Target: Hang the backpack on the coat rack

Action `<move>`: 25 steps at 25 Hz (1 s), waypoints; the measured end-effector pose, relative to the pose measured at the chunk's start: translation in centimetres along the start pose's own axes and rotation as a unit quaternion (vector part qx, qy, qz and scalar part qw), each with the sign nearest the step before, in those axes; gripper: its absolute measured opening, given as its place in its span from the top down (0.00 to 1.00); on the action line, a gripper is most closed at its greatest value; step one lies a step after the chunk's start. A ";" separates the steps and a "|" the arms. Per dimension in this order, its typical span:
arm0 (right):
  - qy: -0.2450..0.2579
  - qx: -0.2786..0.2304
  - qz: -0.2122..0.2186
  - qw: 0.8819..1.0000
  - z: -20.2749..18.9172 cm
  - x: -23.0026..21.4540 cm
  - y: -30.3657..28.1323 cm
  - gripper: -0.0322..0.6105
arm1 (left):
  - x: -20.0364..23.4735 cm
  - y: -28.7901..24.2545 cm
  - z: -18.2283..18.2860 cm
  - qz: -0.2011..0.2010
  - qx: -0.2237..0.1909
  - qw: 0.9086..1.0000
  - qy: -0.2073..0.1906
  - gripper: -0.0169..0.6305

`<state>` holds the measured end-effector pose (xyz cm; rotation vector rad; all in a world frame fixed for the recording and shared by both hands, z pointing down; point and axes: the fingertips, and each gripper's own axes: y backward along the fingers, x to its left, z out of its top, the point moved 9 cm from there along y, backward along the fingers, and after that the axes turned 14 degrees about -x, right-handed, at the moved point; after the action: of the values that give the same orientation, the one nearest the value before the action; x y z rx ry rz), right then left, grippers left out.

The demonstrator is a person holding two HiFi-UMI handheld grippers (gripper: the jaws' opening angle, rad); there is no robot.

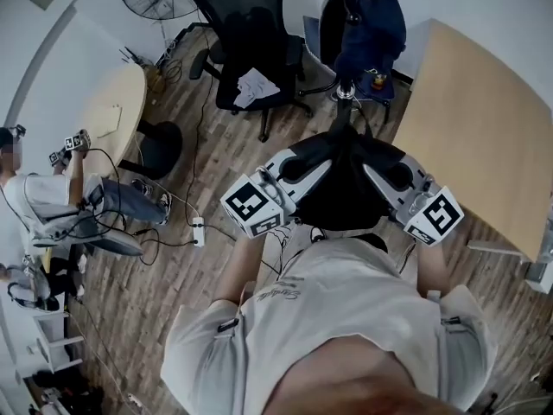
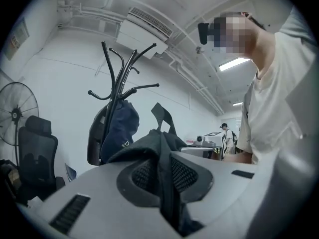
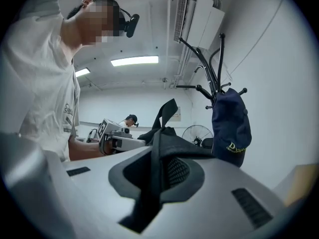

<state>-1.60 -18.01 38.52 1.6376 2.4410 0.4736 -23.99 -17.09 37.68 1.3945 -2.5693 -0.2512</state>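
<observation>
Head view: backpack (image 1: 346, 199) in both tongs (image 1: 318, 171) (image 1: 373, 173)

We see a black backpack (image 1: 344, 199), a black coat rack (image 2: 118, 73) bearing a navy bag (image 2: 119, 128), our grey left gripper (image 1: 313, 173) and right gripper (image 1: 380, 176) with black-and-white square markers (image 1: 253, 206), a pale wood tabletop (image 1: 484, 119), and a brown plank floor (image 1: 173, 275).

- Navy bag (image 3: 230, 126) hanging on the coat rack (image 3: 212, 73): yellowish lettering near its lower edge. Only the capital "D" can be read; the rest is too small.
- Same bag, left gripper view: the "D" shows again.
- White shirt (image 3: 50, 83): dark script print on the chest, opening with "S"; the remainder is illegible.
- Wall sheet (image 2: 17, 34): print unreadable.
</observation>
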 end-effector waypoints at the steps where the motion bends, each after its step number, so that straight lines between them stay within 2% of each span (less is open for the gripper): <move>1: 0.006 -0.001 -0.008 1.000 0.6 -0.1 -0.7 0.90 | 0.7 -0.2 0.8 -0.010 -0.001 1.000 0.001 0.90; 6: 0.041 -0.008 -0.042 0.998 3.1 -0.4 -2.6 0.90 | 3.1 -1.7 3.7 -0.064 -0.002 0.998 0.017 0.90; 10: 0.069 -0.014 -0.064 0.996 5.1 -0.9 -3.7 0.90 | 4.2 -3.1 5.6 -0.086 -0.012 0.996 0.020 0.90; 19: 0.111 -0.019 -0.064 0.992 8.8 -5.1 -5.8 0.90 | 6.6 -7.3 8.9 -0.091 -0.043 0.995 0.002 0.90; 25: 0.114 -0.025 -0.059 0.991 9.6 -7.5 -6.6 0.90 | 7.7 -8.9 9.7 -0.080 -0.054 0.995 -0.013 0.90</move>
<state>-1.49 -25.55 26.96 1.4831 2.6451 0.7342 -23.43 -27.88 26.93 1.5666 -2.4261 -0.4292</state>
